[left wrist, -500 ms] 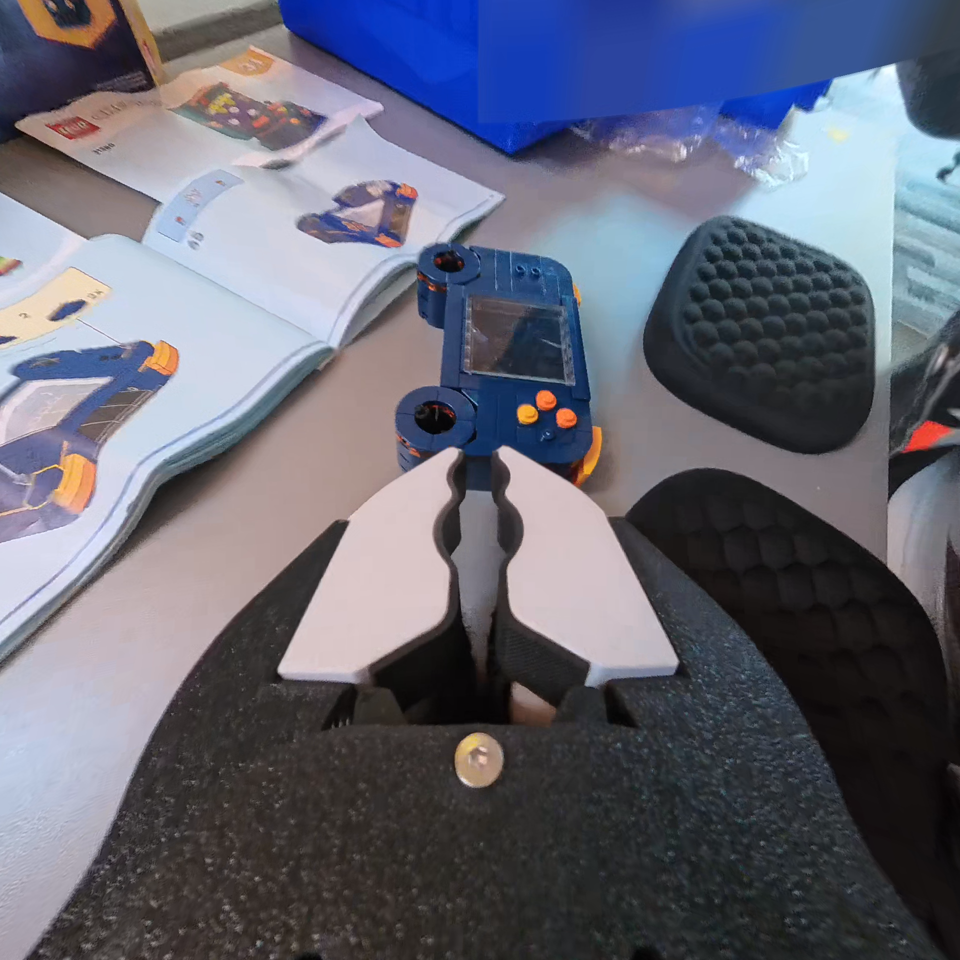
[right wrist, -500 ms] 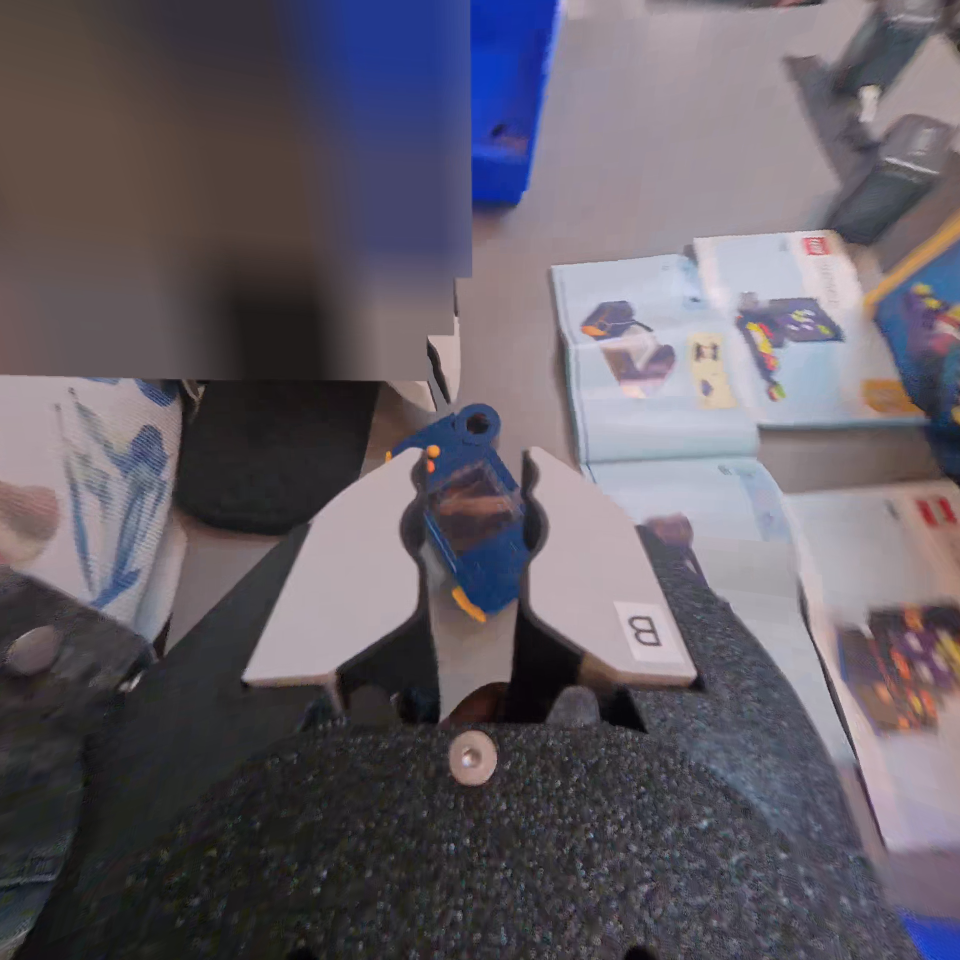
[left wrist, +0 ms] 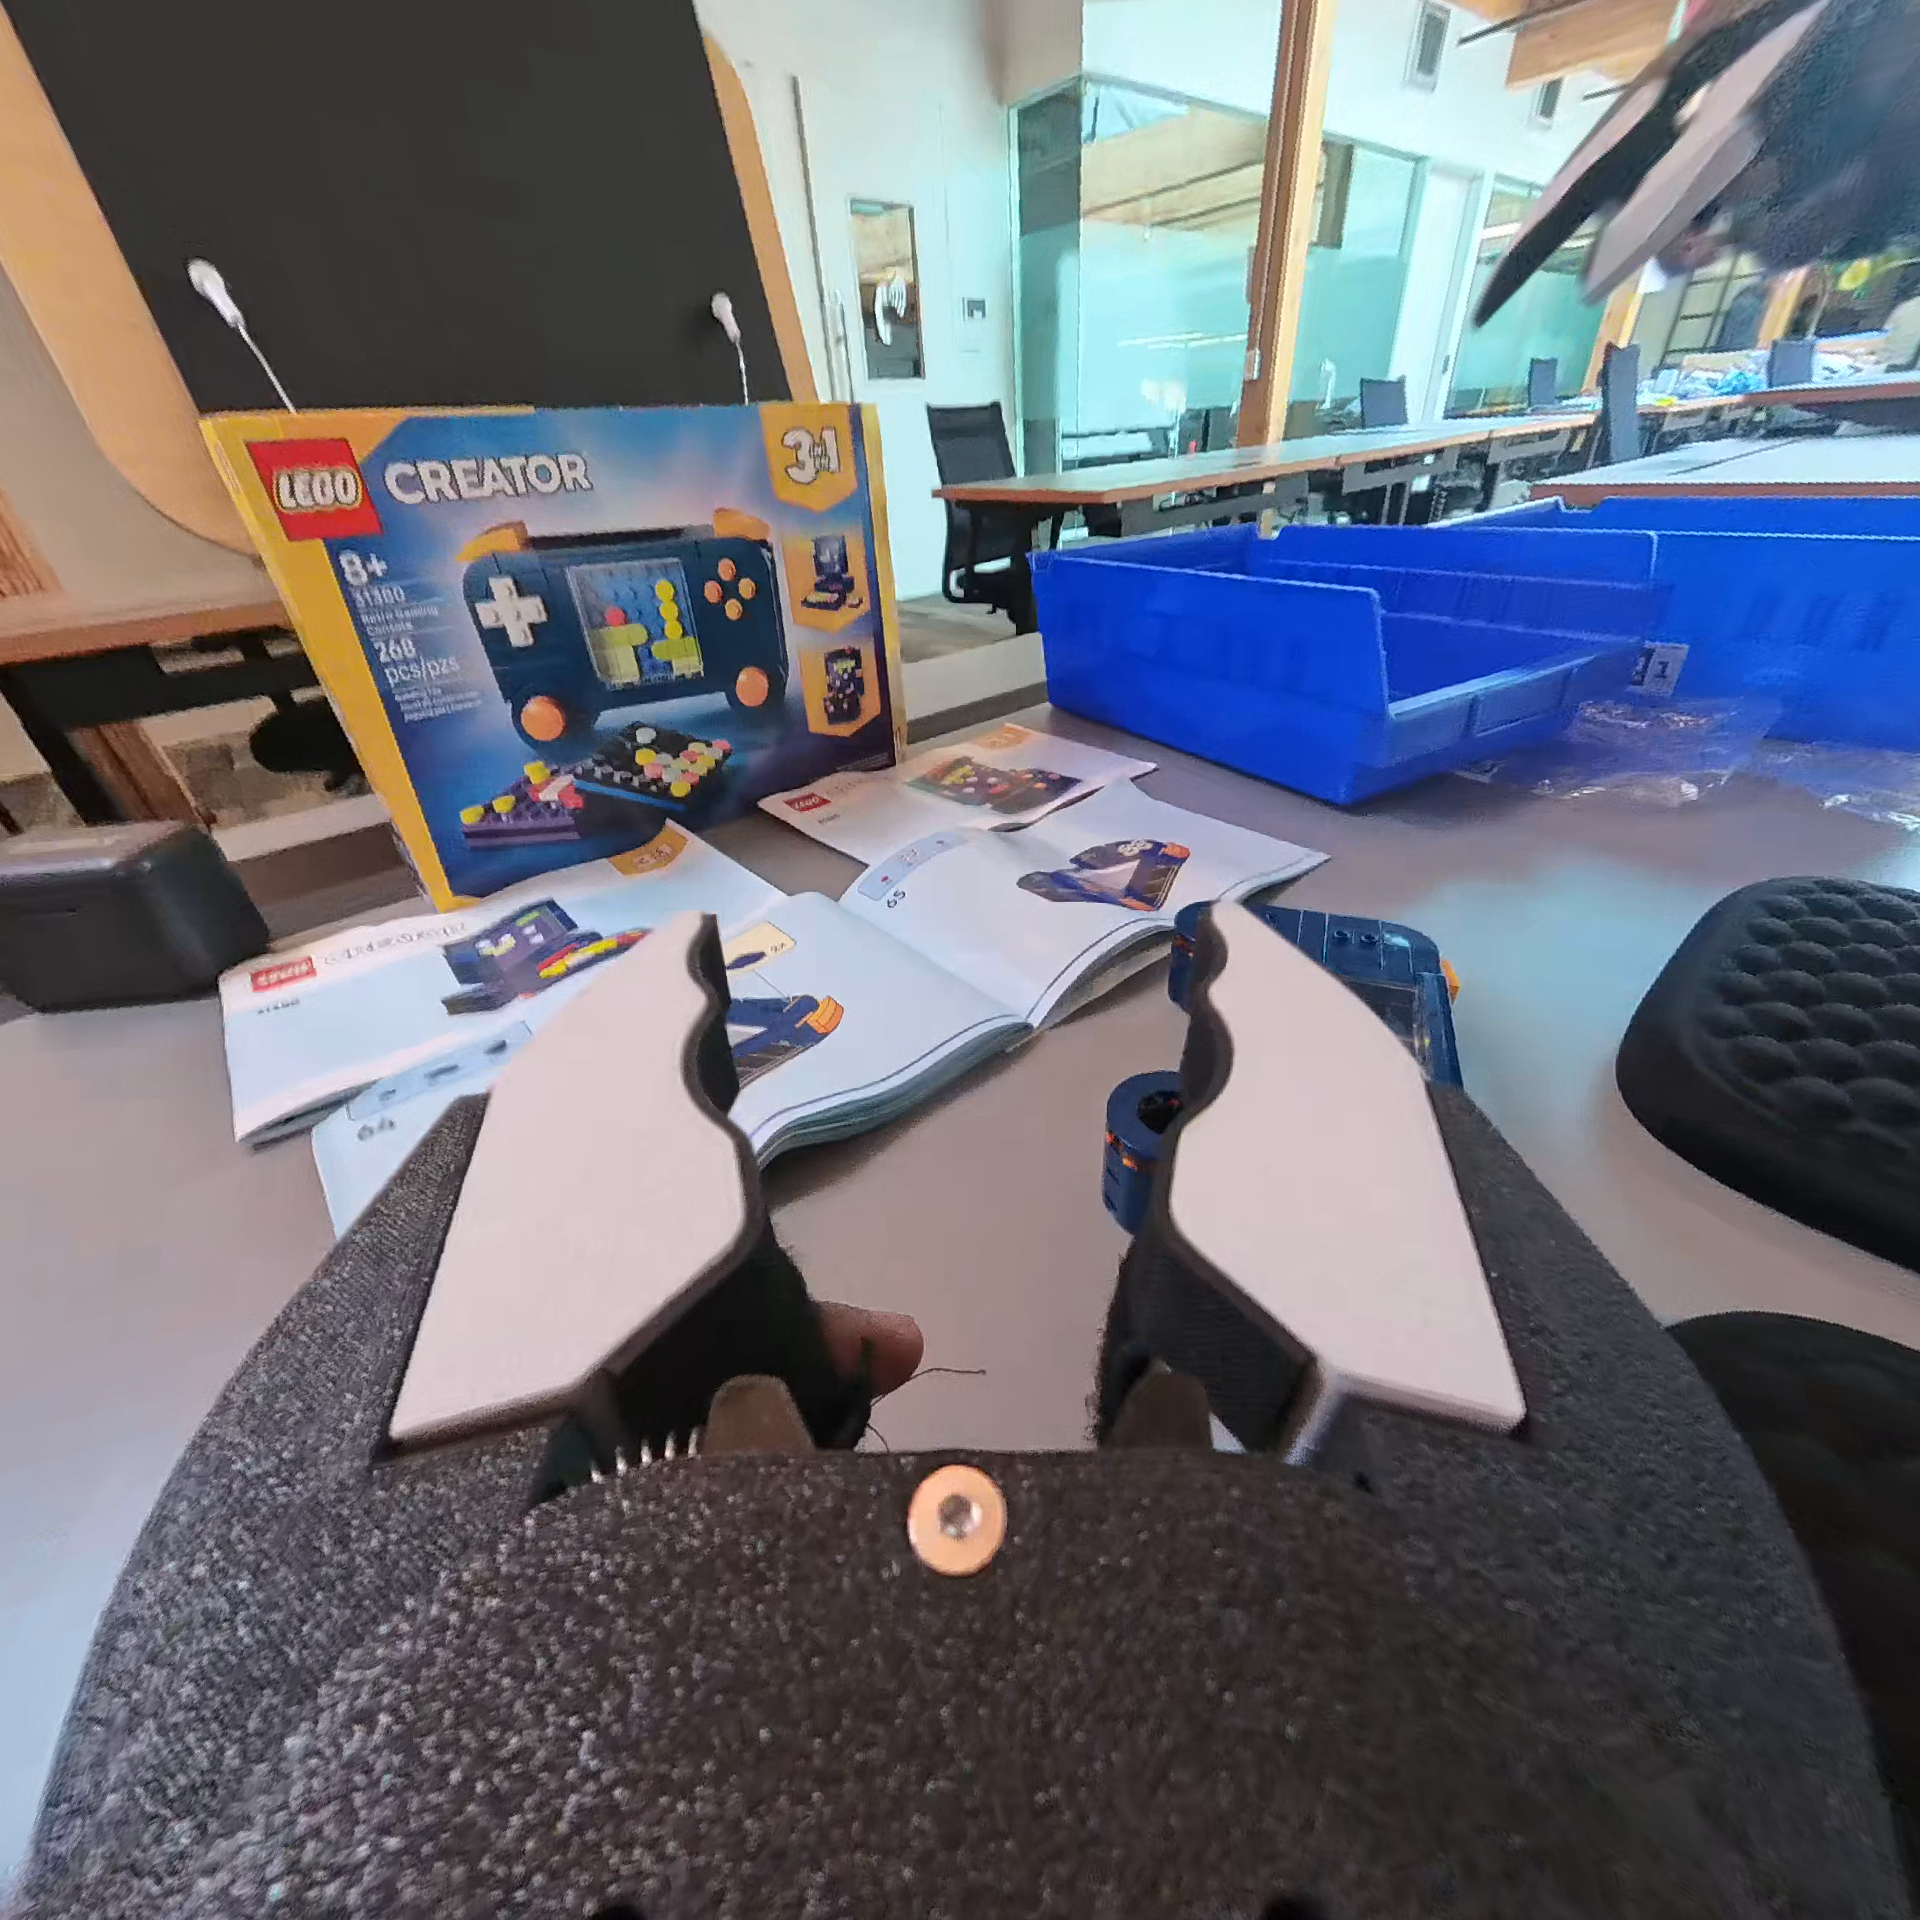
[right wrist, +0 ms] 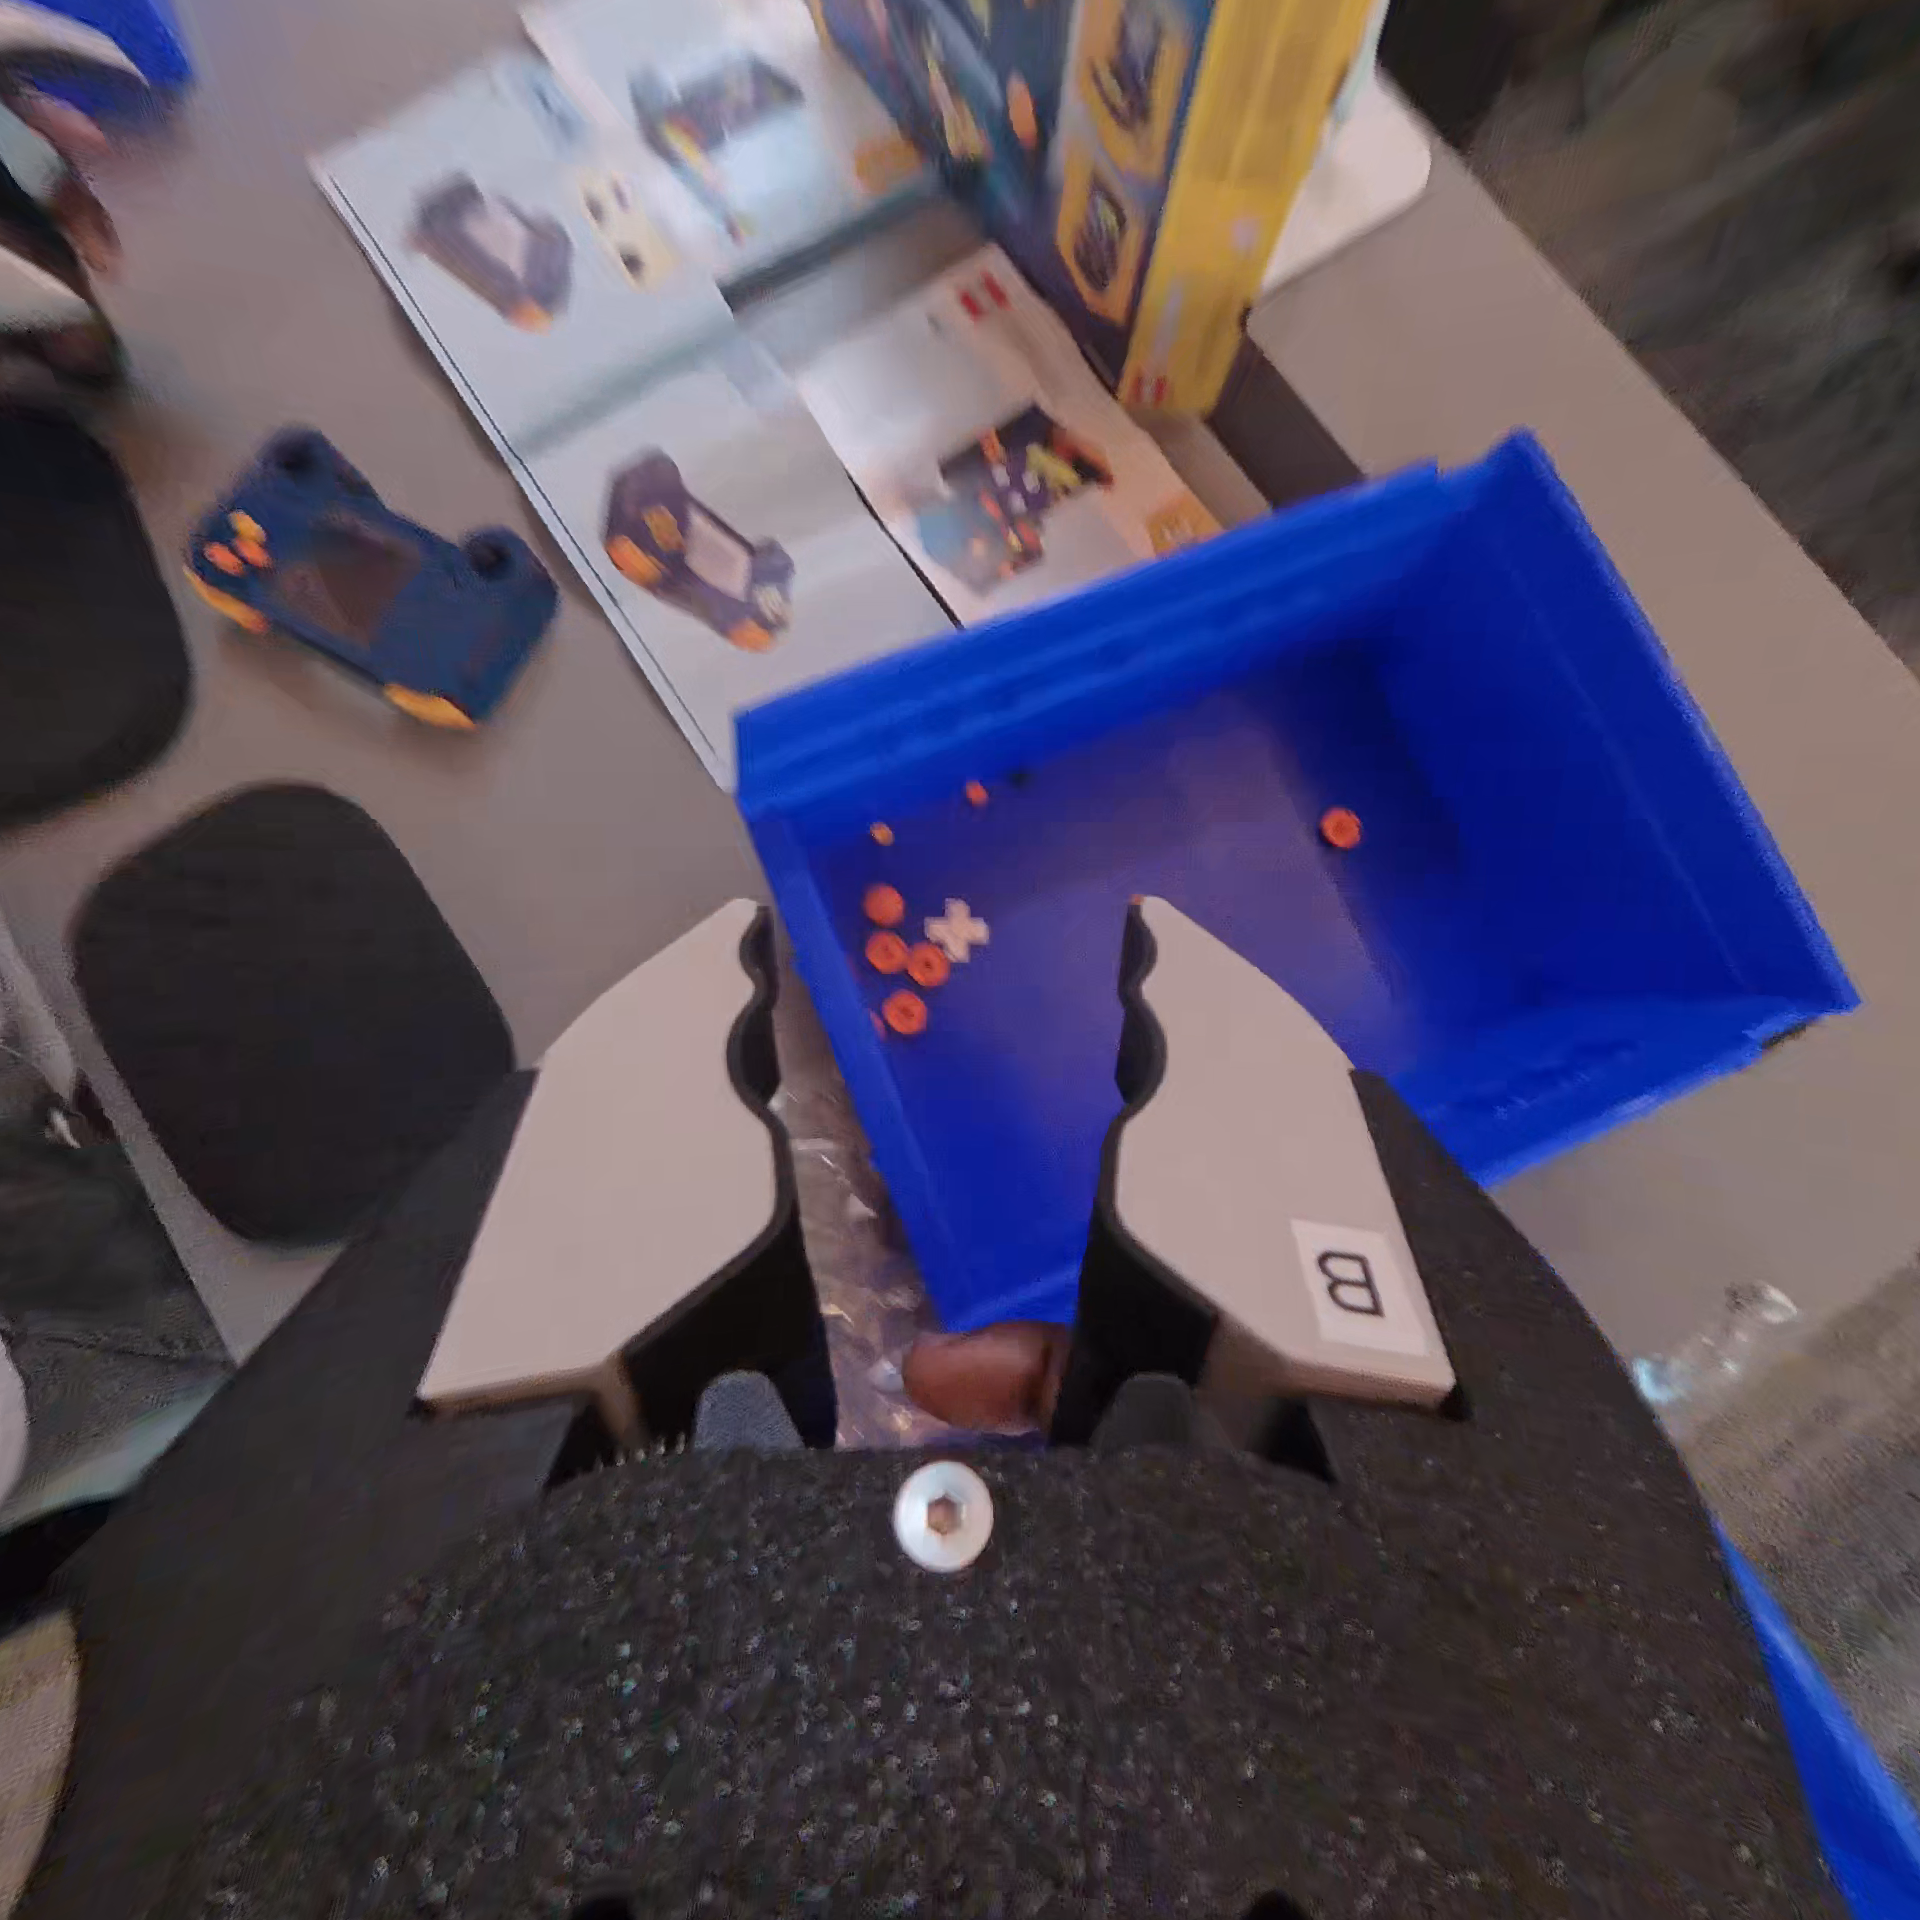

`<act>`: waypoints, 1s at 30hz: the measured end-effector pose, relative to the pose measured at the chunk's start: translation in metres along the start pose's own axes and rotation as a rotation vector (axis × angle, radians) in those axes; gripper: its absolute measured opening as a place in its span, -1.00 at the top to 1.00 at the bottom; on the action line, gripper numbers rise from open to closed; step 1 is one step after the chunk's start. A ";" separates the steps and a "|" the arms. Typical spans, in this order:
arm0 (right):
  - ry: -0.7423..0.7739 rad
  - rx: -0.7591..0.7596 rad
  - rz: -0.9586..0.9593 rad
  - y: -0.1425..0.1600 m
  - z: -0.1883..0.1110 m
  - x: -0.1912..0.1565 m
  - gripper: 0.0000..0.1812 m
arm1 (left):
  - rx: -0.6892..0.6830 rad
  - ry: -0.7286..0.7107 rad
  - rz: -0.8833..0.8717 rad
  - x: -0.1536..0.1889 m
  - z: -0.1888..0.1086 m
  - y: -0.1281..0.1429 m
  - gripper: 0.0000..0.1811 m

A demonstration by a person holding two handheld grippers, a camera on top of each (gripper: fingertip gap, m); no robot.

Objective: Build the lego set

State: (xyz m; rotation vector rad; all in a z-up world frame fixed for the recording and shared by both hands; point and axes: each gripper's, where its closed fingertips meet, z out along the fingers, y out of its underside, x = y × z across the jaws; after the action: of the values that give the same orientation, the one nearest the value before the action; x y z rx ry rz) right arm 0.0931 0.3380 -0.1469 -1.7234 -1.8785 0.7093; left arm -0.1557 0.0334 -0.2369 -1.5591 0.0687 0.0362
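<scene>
On the grey table, as the left wrist view shows it, the left gripper sits low with its jaws spread wide and nothing between them. Partly hidden behind its right finger lies the dark blue lego console, flat on the table, with one round blue end showing beside the finger. An open instruction booklet lies just left of the console, with a second booklet further left and a third behind. The set's box stands upright behind the booklets. A blue bin rests at the right rear, and a black textured pad lies to the right of the console. The right gripper appears blurred in the upper right corner, raised above the table. From the right wrist view, the right gripper is held above the blue bin, jaws wide apart and empty. Several small orange round pieces and one white cross-shaped piece lie on the bin floor, and one orange piece lies apart from them. The lego console rests on the table well to the left, near two black pads, with the booklets between it and the box.
</scene>
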 end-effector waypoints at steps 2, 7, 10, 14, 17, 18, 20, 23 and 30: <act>-0.011 -0.108 -0.028 0.017 0.011 0.023 0.36 | 0.056 -0.017 0.065 0.001 -0.003 -0.007 0.12; -0.154 -0.358 -0.222 0.046 0.063 0.051 0.64 | 0.054 -0.095 0.180 -0.005 -0.006 -0.006 0.26; -0.219 -0.509 -0.364 0.069 0.105 0.062 0.70 | -0.006 -0.091 0.215 -0.004 -0.001 0.003 0.28; -0.282 -0.604 -0.452 0.090 0.147 0.066 0.72 | -0.047 -0.109 0.284 -0.003 0.001 0.008 0.32; -0.273 -0.586 -0.476 0.093 0.163 0.071 0.72 | -0.055 -0.122 0.290 -0.004 0.001 0.009 0.32; -0.274 -0.583 -0.474 0.094 0.165 0.072 0.72 | -0.057 -0.125 0.292 -0.005 0.002 0.010 0.32; -0.279 -0.567 -0.468 0.096 0.169 0.073 0.75 | -0.063 -0.128 0.296 -0.005 0.002 0.010 0.32; -0.310 -0.518 -0.462 0.094 0.172 0.069 1.00 | -0.072 -0.134 0.309 -0.005 0.002 0.012 0.32; -0.297 -0.332 -0.393 0.061 0.147 0.068 1.00 | -0.038 -0.151 0.328 -0.006 -0.001 0.004 0.32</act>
State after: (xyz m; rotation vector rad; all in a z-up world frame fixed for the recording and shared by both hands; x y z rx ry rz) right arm 0.0347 0.4024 -0.2964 -1.4129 -2.5676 0.5400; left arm -0.1616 0.0329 -0.2409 -1.5651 0.2051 0.4149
